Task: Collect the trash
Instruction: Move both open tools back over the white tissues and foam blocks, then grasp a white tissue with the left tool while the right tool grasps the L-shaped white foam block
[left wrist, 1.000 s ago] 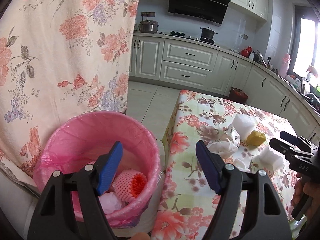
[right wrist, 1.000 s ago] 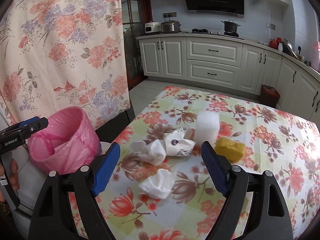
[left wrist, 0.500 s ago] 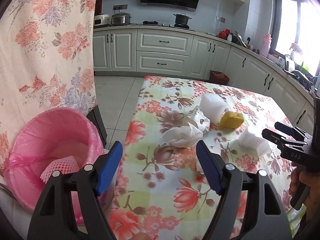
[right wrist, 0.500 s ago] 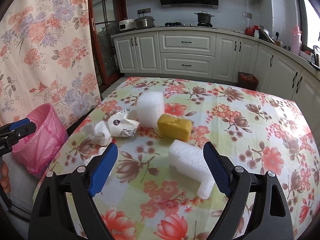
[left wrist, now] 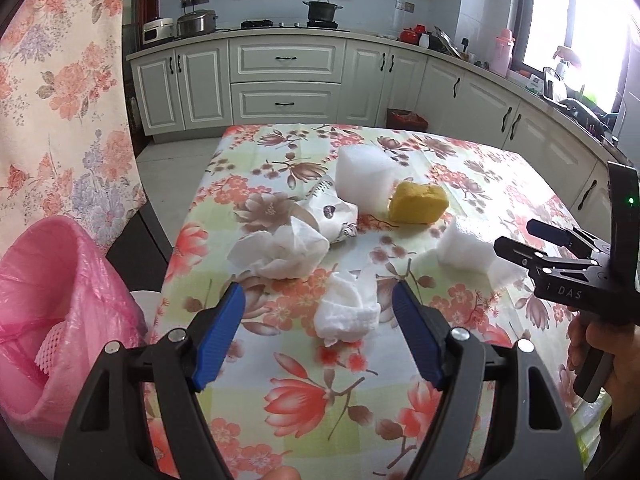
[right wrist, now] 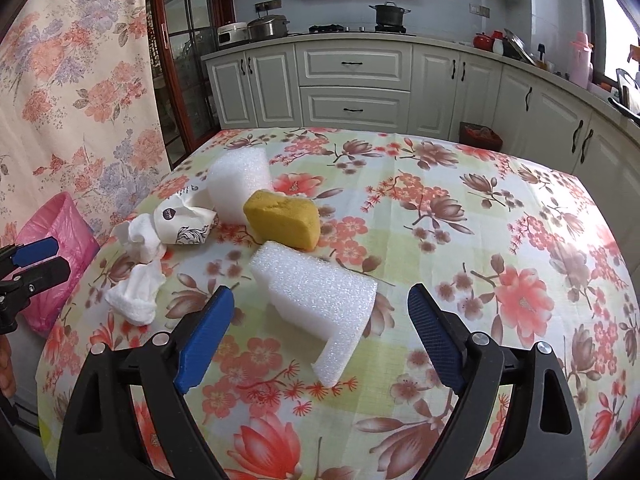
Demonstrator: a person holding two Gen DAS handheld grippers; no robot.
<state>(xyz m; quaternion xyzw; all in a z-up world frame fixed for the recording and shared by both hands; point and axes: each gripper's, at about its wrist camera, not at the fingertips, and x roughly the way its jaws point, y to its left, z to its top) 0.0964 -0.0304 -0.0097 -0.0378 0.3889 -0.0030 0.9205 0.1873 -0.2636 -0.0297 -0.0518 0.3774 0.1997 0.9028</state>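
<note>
My left gripper (left wrist: 319,312) is open and empty, just above a small crumpled white tissue (left wrist: 347,309) on the floral table. A larger tissue (left wrist: 280,251), a printed paper wrapper (left wrist: 334,214), a white foam block (left wrist: 362,178) and a yellow sponge (left wrist: 418,202) lie beyond it. My right gripper (right wrist: 320,322) is open and empty, its fingers either side of an L-shaped white foam piece (right wrist: 320,300). The pink-lined trash bin (left wrist: 52,320) stands off the table's left edge and holds a foam net.
A floral curtain (left wrist: 60,100) hangs behind the bin. Kitchen cabinets (right wrist: 354,88) run along the far wall and right side. The table's left edge (left wrist: 180,240) drops to the floor beside the bin. A small red bin (right wrist: 478,134) stands by the cabinets.
My left gripper swung from over the pink bin to the table, now over the small tissue. My right gripper moved right and forward to the L-shaped foam piece. Both stayed open.
</note>
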